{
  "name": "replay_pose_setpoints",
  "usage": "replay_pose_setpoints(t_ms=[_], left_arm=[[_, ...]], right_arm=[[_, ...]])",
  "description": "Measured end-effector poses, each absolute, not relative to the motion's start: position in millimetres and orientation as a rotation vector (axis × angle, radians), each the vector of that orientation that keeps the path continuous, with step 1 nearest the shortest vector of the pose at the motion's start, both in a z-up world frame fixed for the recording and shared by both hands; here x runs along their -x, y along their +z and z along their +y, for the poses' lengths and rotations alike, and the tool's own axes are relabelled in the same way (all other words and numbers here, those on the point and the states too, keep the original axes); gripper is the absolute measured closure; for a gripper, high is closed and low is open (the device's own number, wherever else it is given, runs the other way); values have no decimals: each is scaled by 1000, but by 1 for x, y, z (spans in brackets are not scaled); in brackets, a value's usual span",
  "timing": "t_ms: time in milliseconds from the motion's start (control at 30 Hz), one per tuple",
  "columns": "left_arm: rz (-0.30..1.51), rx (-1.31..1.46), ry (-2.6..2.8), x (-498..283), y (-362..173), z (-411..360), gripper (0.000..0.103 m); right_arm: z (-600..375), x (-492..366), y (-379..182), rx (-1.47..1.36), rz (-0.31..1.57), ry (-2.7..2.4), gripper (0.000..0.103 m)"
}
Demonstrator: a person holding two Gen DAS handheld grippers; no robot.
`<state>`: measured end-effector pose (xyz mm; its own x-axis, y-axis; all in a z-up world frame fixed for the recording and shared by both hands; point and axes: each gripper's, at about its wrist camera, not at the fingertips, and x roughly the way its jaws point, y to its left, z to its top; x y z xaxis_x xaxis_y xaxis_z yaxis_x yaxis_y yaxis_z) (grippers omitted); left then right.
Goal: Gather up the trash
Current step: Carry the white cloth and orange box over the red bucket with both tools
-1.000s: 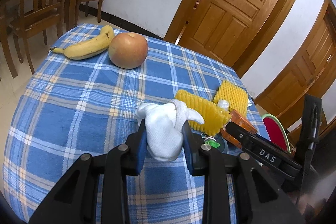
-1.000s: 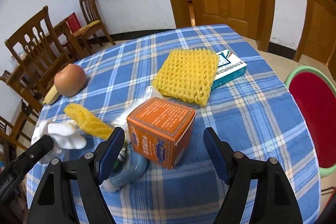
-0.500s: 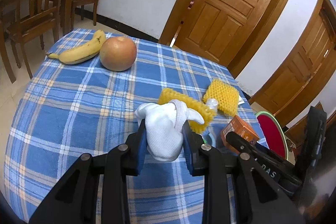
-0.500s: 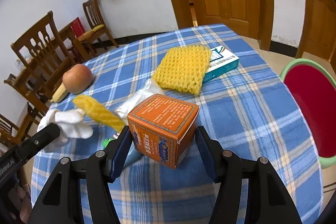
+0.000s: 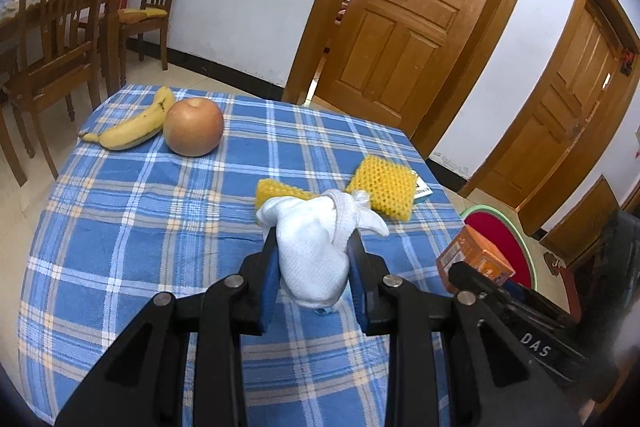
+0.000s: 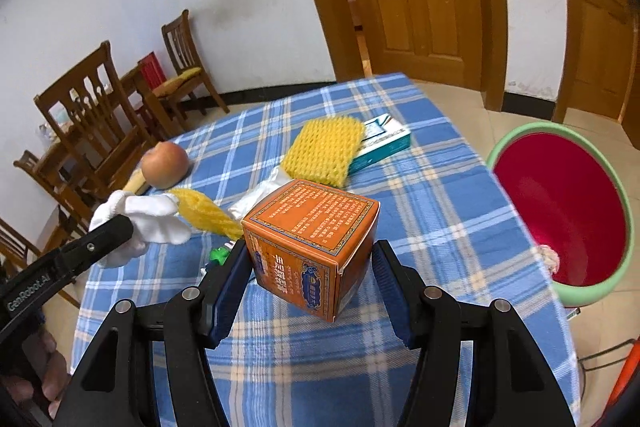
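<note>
We find our left gripper (image 5: 312, 263) clenched on a crumpled white cloth (image 5: 316, 251), held above the checked surface (image 5: 140, 227). Our right gripper (image 6: 308, 279) grasps an orange carton (image 6: 312, 239), lifted clear, with the red basin (image 6: 560, 203) at its 2 o'clock.

Banana (image 5: 134, 131) left of, touching apple (image 5: 194, 126); foam net (image 6: 325, 150) overlapping flat box (image 6: 382, 143); basin (image 6: 560, 211) right of table (image 6: 440, 195).
</note>
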<state>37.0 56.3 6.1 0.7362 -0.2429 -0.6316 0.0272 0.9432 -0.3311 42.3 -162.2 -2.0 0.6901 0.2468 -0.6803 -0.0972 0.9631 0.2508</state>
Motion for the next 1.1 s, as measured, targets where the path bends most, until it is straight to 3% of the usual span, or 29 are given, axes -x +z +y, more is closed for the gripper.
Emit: replay_pose_setpoints(t_ms=[1100], left_arm=[[728, 107, -385, -42, 30, -78, 72]], right_arm=[[-281, -4, 18, -323, 678, 32, 40]])
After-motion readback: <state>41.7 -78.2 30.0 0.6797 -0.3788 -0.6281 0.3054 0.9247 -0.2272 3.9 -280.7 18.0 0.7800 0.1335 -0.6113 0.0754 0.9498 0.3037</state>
